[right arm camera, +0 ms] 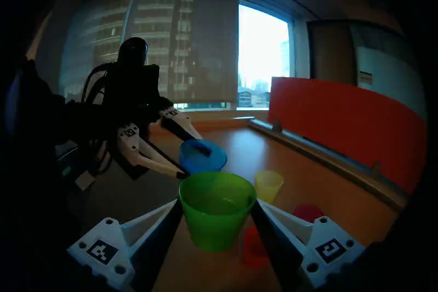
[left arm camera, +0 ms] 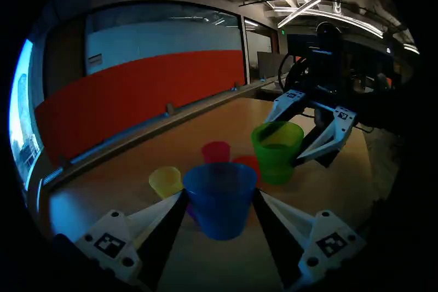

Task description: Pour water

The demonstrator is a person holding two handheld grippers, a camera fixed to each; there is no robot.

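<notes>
We see, left to right in the left gripper view, a yellow cup (left arm camera: 165, 181) standing on the worktop (left arm camera: 230, 116) inside its railed far edge (left arm camera: 164, 122), the left hand-held gripper (left arm camera: 220, 196) clamping a blue cup (left arm camera: 220, 207), and the right hand-held gripper (left arm camera: 282, 139) grasping a green cup (left arm camera: 276, 156), with bare worktop beyond.

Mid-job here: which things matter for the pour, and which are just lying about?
In the job: blue cup, held by left gripper; green cup, held by right gripper.
Lying about: yellow cup, pink cup, red cup, on the table.
</notes>
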